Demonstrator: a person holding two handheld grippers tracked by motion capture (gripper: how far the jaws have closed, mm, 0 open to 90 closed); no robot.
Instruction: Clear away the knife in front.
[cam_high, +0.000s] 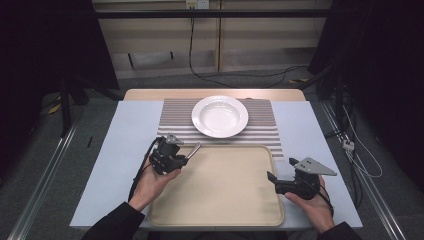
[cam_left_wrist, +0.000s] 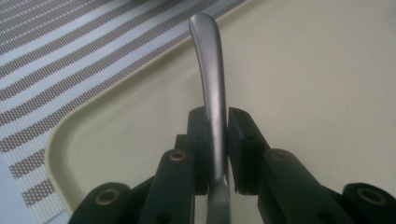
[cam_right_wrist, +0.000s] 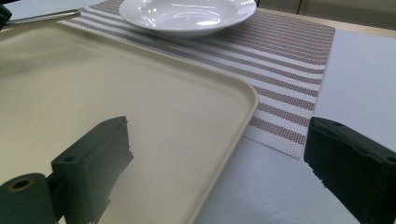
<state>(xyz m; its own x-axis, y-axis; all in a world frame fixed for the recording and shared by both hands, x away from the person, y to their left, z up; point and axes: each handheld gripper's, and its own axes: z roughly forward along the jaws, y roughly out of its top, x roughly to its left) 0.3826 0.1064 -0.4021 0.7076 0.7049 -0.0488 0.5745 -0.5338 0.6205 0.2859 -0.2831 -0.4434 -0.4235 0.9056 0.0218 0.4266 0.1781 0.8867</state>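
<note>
**Utensil in my left grip, placement still to come**

From the high view, my left gripper (cam_high: 183, 159) sits over the near-left corner of the beige tray (cam_high: 220, 210), with a metal utensil handle (cam_high: 193, 149) sticking out of it toward the striped placemat (cam_high: 265, 125). The white plate (cam_high: 220, 116) rests on that mat, apart from the handle and beyond the tray's far rim. My right gripper (cam_high: 272, 178) waits at the tray's right edge, carrying nothing.

In the left gripper view, my two jaws are closed tight on the utensil handle (cam_left_wrist: 211, 79), pads pressed against both sides of the shaft. The rounded end of the handle points away over the tray's corner (cam_left_wrist: 60, 140) toward the mat (cam_left_wrist: 56, 60). The working end lies below my jaws, so I cannot tell whether it is a spoon, fork or knife.

In the right gripper view, my jaws stand wide apart with only the tray's rim (cam_right_wrist: 243, 107) and the table between them. The plate (cam_right_wrist: 187, 14) lies farther off on the mat (cam_right_wrist: 289, 70), and the handle (cam_right_wrist: 46, 17) shows at the upper left.

I judge the pick-up done: the utensil is secured. Setting it down, likely beside the plate, is still left.
</note>
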